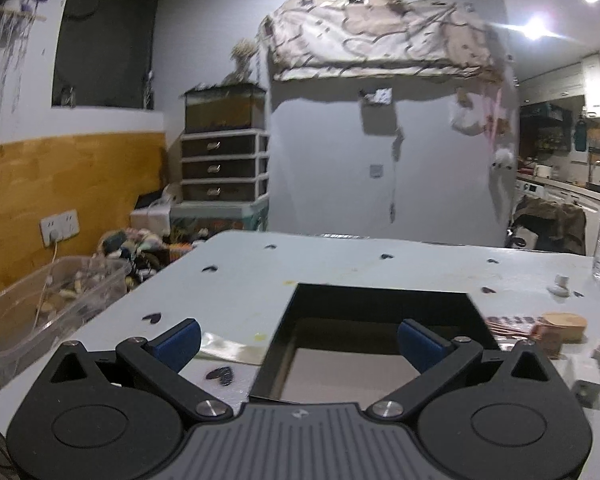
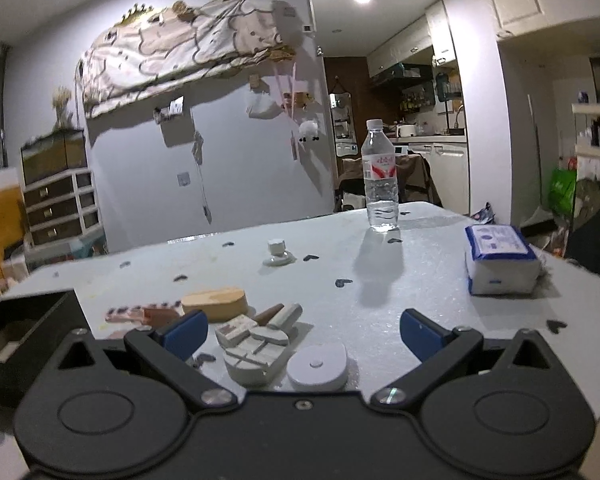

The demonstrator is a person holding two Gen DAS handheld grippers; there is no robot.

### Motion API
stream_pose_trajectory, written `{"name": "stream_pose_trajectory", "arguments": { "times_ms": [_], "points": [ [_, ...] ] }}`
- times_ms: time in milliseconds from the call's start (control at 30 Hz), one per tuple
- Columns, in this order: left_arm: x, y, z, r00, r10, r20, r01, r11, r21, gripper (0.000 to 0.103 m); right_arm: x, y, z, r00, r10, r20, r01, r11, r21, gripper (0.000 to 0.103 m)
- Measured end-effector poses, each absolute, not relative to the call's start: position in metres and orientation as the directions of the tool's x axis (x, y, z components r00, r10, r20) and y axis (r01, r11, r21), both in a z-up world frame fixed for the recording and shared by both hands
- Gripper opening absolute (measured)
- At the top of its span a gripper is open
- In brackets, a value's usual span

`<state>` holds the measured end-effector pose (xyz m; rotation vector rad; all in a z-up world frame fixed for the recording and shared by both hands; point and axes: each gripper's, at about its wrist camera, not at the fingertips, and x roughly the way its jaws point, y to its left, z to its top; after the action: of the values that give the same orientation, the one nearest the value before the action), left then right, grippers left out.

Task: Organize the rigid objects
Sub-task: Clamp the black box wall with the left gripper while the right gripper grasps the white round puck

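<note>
We find the left gripper (image 1: 299, 343) at the lower centre of its view, blue fingers (image 1: 178, 345) spread wide and holding nothing, aimed over the open black box (image 1: 380, 300) on the white table (image 1: 240, 280). The box's interior shows a pale floor; we cannot tell its contents. A clear plastic bin (image 1: 52, 304) sits at the lower left, off the table edge.

In the right wrist view, the right gripper (image 2: 304, 338) is likewise spread and empty. Between its fingers lie the rigid objects: a grooved white block (image 2: 254, 358), a white round-cornered disc (image 2: 318, 366) just beside it, a small printed block (image 2: 236, 327), and an oval wooden piece (image 2: 215, 304) behind. A water bottle (image 2: 379, 176) stands upright at centre, a tissue pack (image 2: 500, 260) at the right.
</note>
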<state>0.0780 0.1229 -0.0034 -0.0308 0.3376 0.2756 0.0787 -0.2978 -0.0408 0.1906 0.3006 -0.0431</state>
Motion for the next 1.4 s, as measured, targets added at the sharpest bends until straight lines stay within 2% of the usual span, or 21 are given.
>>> {"name": "stream_pose_trajectory", "arguments": {
  "times_ms": [100,167,233,333,500,567,633,733,800,933,1067,1133,1300,1400],
  "points": [
    [0.088,0.139,-0.007,0.900,0.248,-0.359,-0.276,0.961,-0.028,0.102,0.085,-0.301,-0.044,0.950,-0.011,-0.313,0.078,0.976,0.204,0.103],
    [0.095,0.148,-0.010,0.893,0.239,-0.381,-0.280,0.958,-0.055,0.096,0.094,-0.301,-0.048,0.935,-0.015,-0.354,0.088,0.978,0.189,0.103],
    [0.102,0.153,-0.013,0.888,0.213,-0.409,-0.267,0.961,-0.079,0.081,0.103,-0.301,-0.053,0.917,0.000,-0.398,0.088,0.975,0.203,0.103],
    [0.114,0.158,-0.022,0.875,0.183,-0.449,-0.248,0.964,-0.090,0.069,0.113,-0.297,-0.059,0.903,0.042,-0.428,0.059,0.974,0.220,0.102],
    [0.127,0.168,-0.032,0.850,0.164,-0.501,-0.253,0.961,-0.115,0.048,0.133,-0.289,-0.066,0.884,0.034,-0.466,0.047,0.986,0.160,0.100],
    [0.132,0.171,-0.035,0.840,0.163,-0.518,-0.258,0.959,-0.116,0.037,0.143,-0.290,-0.069,0.869,0.018,-0.494,0.054,0.990,0.133,0.096],
    [0.137,0.173,-0.038,0.828,0.161,-0.537,-0.261,0.958,-0.115,0.022,0.152,-0.292,-0.072,0.852,-0.001,-0.523,0.072,0.991,0.115,0.089],
    [0.142,0.176,-0.040,0.816,0.169,-0.552,-0.271,0.957,-0.107,0.015,0.159,-0.296,-0.076,0.833,-0.024,-0.553,0.086,0.993,0.085,0.084],
    [0.143,0.178,-0.040,0.811,0.169,-0.561,-0.275,0.955,-0.109,0.012,0.163,-0.298,-0.079,0.818,-0.026,-0.575,0.081,0.994,0.070,0.083],
    [0.146,0.179,-0.042,0.796,0.174,-0.580,-0.281,0.955,-0.099,0.009,0.171,-0.300,-0.086,0.792,-0.014,-0.611,0.070,0.995,0.067,0.071],
    [0.150,0.179,-0.042,0.791,0.173,-0.586,-0.281,0.955,-0.097,0.009,0.175,-0.296,-0.087,0.791,-0.008,-0.612,0.044,0.998,0.043,0.067],
    [0.151,0.178,-0.042,0.791,0.175,-0.587,-0.280,0.955,-0.093,0.009,0.176,-0.296,-0.086,0.793,-0.005,-0.609,0.038,0.998,0.041,0.055],
    [0.150,0.181,-0.043,0.791,0.166,-0.588,-0.280,0.954,-0.107,0.008,0.179,-0.298,-0.078,0.777,0.019,-0.629,0.019,0.998,0.053,0.055],
    [0.150,0.180,-0.043,0.793,0.169,-0.585,-0.282,0.953,-0.108,0.007,0.182,-0.291,-0.062,0.797,0.031,-0.603,-0.008,0.999,0.040,0.055]
  ]
}}
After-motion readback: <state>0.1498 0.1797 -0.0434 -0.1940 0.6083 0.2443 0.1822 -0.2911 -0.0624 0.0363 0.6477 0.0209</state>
